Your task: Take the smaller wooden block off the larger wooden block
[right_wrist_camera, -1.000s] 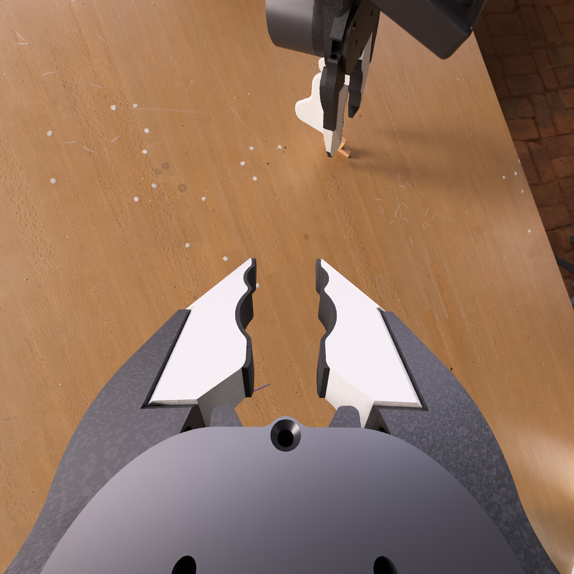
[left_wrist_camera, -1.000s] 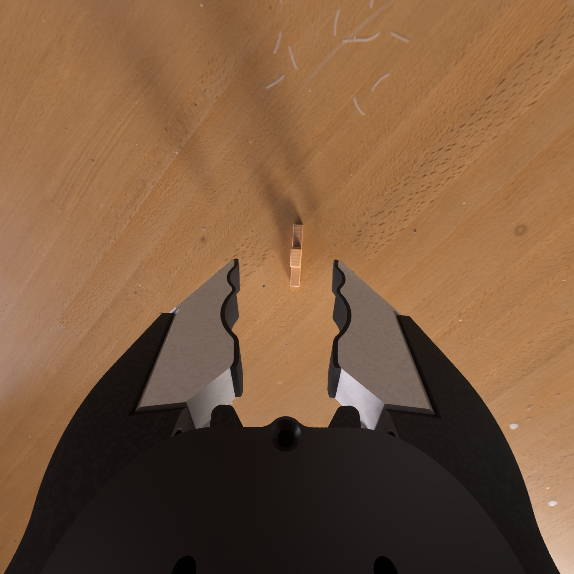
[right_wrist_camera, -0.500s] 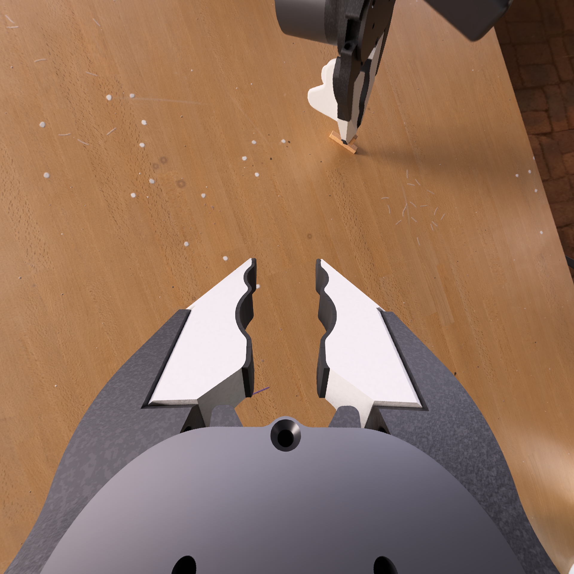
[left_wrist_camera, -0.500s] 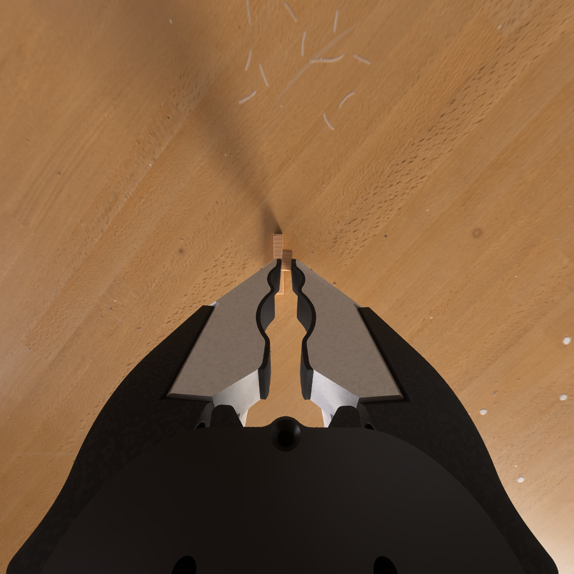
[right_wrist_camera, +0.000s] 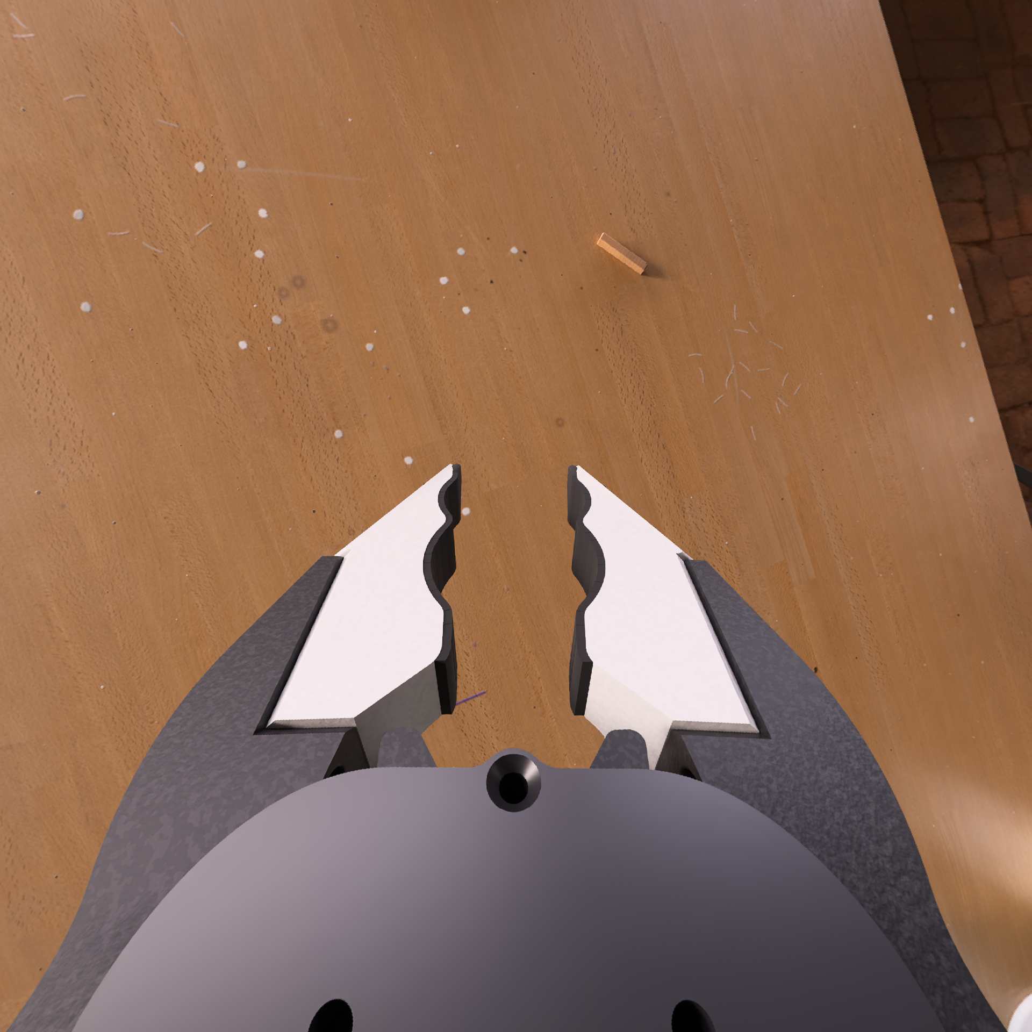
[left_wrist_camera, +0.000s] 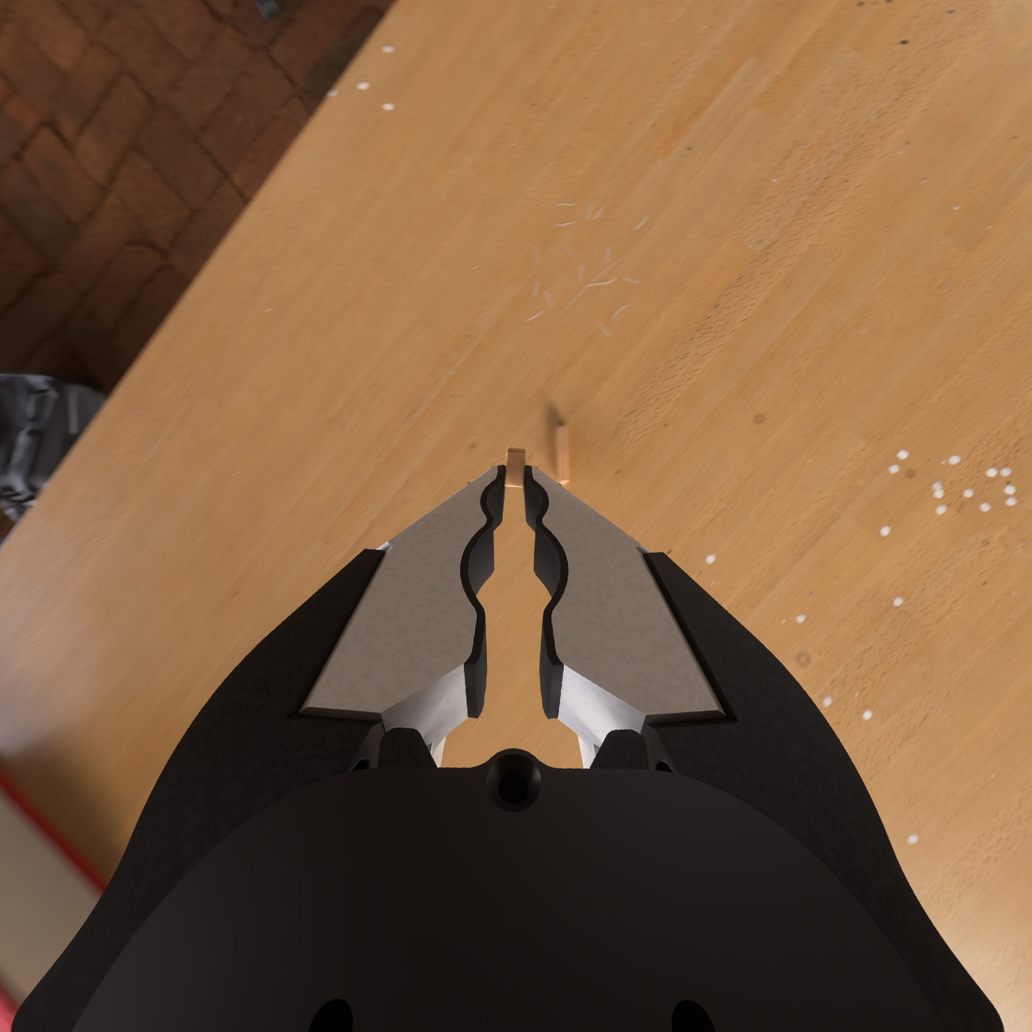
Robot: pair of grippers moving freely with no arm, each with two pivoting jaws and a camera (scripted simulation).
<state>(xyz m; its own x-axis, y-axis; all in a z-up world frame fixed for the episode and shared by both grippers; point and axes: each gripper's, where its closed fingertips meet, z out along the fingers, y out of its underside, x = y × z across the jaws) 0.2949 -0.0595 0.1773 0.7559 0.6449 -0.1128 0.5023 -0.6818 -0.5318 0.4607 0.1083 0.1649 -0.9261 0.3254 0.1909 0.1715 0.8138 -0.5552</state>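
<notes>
Jaws, left gripper [left_wrist_camera: 515, 474]: drawn close together, tips clamped on the small block [left_wrist_camera: 515, 466], a pale wood piece that pokes out just past the tips. Held clear of the big block [left_wrist_camera: 562, 453].

Jaws, right gripper [right_wrist_camera: 514, 474]: well apart, nothing between them, only bare table [right_wrist_camera: 223, 502] showing in the gap.

Big block: thin wooden slab lying flat on the table. In the left wrist view it sits just right of and slightly beyond the left gripper's tips, apart from the small block, with a short shadow at its far end. In the right wrist view [right_wrist_camera: 621, 253] it lies alone, well ahead of the right gripper and a little to the right, set at a slant.

Writing, brands, labels: none readable on either gripper or on the blocks.

Table: light brown wood, grain running lengthwise. White specks [right_wrist_camera: 262, 254] scattered over it; a cluster of short pale scratches [right_wrist_camera: 743, 368] near the big block, seen also in the left wrist view [left_wrist_camera: 586, 279]. Table edge runs diagonally at upper left of the left wrist view.

Surroundings: dark red brick floor [left_wrist_camera: 84, 139] beyond the table edge; a grey, blurred object [left_wrist_camera: 33, 441] at the left margin, kind not clear.

Pose: left gripper looks steeply down on the table from above it; right gripper likewise, pointing along the table's length.
</notes>
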